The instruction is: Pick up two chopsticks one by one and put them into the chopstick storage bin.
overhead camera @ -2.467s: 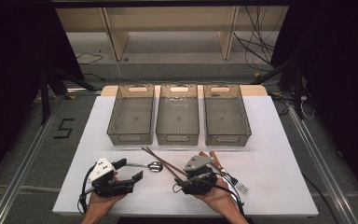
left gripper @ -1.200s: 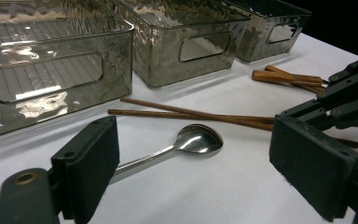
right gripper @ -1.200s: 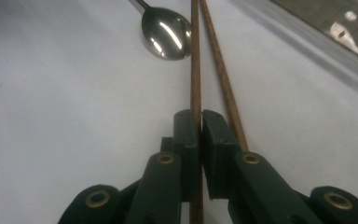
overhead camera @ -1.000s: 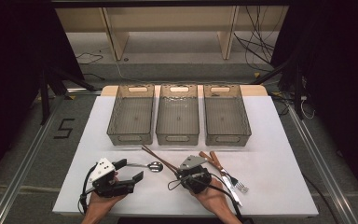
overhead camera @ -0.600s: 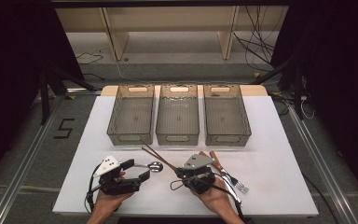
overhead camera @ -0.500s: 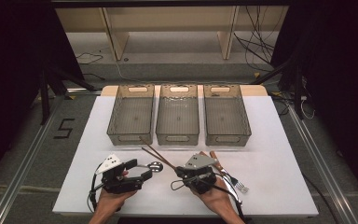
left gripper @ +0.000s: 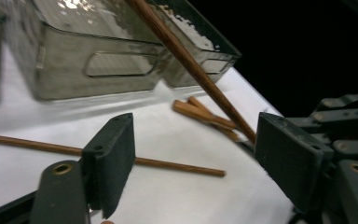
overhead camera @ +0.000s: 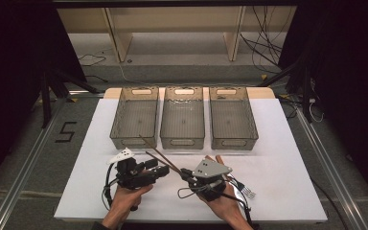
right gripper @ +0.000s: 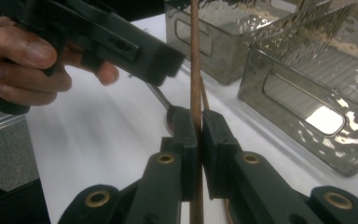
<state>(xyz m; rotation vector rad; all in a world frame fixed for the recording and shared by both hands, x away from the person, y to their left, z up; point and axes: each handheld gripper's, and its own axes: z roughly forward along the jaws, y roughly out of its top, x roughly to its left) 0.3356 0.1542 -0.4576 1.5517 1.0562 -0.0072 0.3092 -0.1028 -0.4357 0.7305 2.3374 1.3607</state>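
Compared with a second ago, the left gripper (overhead camera: pixel 159 171) is sitting farther toward the middle of the white table (overhead camera: pixel 287 158), closer to the right gripper (overhead camera: pixel 186 173), and the chopstick (overhead camera: pixel 159 154) held by the right gripper is now slanting up off the table toward the bins. Three clear bins are standing in a row at the far side of the table: the left bin (overhead camera: pixel 135 120), the middle bin (overhead camera: pixel 183 120) and the right bin (overhead camera: pixel 232 120), and nothing is showing inside any of them. The left gripper's jaws are standing apart and have just been closing; in the left gripper view the held chopstick (left gripper: pixel 186 60) is crossing the gap between them near the right-hand pad, and neither pad is pressing on it. The right gripper (right gripper: pixel 198 135) is clenching the chopstick (right gripper: pixel 195 70) tightly between its pads. A second chopstick (left gripper: pixel 168 164) is lying flat on the table under the left gripper, two more sticks (left gripper: pixel 205 117) are lying beyond it, and a fork (overhead camera: pixel 244 190) is resting beside the right hand (overhead camera: pixel 223 203).
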